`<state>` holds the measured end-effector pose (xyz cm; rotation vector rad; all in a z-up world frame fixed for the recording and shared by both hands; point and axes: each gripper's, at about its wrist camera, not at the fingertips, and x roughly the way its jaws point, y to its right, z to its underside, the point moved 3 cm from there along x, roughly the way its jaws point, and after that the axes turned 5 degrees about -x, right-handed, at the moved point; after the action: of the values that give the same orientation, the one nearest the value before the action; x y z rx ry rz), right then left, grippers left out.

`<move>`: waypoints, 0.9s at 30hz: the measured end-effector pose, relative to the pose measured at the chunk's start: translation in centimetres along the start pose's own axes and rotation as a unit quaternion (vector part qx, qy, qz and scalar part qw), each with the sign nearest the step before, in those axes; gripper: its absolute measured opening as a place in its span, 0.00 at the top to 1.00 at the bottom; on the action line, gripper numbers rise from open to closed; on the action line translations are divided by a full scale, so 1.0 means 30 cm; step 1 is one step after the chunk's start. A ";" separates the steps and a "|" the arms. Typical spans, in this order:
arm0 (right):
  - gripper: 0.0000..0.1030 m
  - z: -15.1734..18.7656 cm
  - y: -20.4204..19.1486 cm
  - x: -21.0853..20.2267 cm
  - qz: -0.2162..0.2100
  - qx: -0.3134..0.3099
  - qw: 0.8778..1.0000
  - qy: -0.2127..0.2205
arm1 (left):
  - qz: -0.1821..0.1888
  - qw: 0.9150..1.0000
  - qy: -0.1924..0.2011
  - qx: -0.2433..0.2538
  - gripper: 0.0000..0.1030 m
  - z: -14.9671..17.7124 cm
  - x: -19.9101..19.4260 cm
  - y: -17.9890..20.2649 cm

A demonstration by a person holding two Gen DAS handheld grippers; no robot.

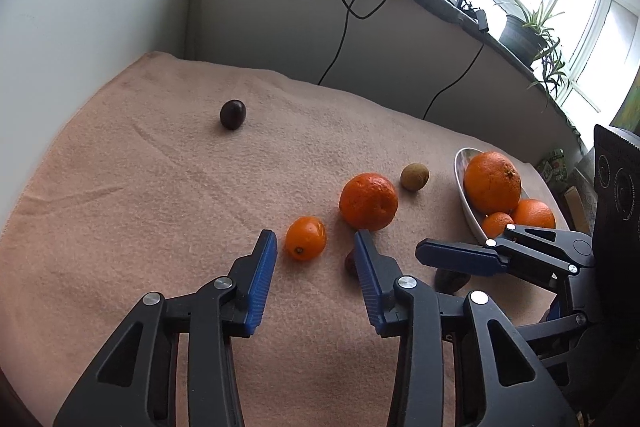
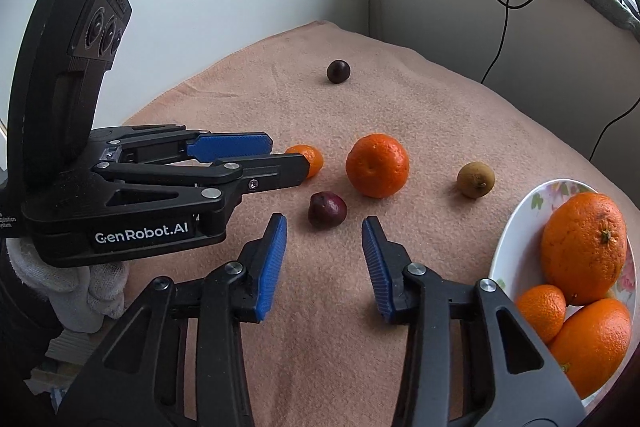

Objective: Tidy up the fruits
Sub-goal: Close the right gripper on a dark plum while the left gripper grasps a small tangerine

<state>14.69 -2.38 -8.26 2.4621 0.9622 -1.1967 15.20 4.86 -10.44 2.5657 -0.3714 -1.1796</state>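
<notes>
Fruit lies on a peach towel [image 1: 140, 207]. My left gripper [image 1: 314, 243] is open, its blue pads either side of a small orange [image 1: 306, 238] without touching it. My right gripper [image 2: 325, 225] is open too, and a dark red plum [image 2: 327, 209] sits just beyond its tips. In the right wrist view the left gripper [image 2: 288, 153] reaches in from the left to the small orange [image 2: 314, 159]. A big mandarin [image 2: 377, 165] and a brown kiwi-like fruit [image 2: 475, 179] lie further back. A white bowl [image 2: 516, 219] at the right holds three oranges.
A dark plum [image 1: 232, 114] lies alone at the far side of the towel. White walls close the left and back, with cables hanging down. A windowsill with a potted plant [image 1: 524, 31] runs along the right. A gloved hand [image 2: 80, 283] holds the left gripper.
</notes>
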 end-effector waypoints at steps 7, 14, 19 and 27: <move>0.65 -0.010 0.015 0.060 0.007 0.003 1.000 -0.017 | -0.003 1.000 -0.015 -0.004 0.66 0.000 0.027 -0.010; 0.65 -0.023 0.015 0.087 0.003 0.001 1.000 -0.019 | 0.006 0.999 -0.033 -0.019 0.73 -0.010 0.064 -0.026; 0.71 -0.027 0.002 0.114 -0.003 -0.006 1.000 -0.026 | 0.009 0.999 -0.031 -0.028 0.80 -0.014 0.065 -0.040; 0.75 -0.025 0.006 0.115 -0.005 -0.003 1.000 -0.027 | 0.004 0.999 -0.025 -0.024 0.80 -0.009 0.059 -0.037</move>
<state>16.80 -0.58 -10.44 2.4105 0.9638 -1.2542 16.63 5.31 -11.91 2.4961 -0.3589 -1.2378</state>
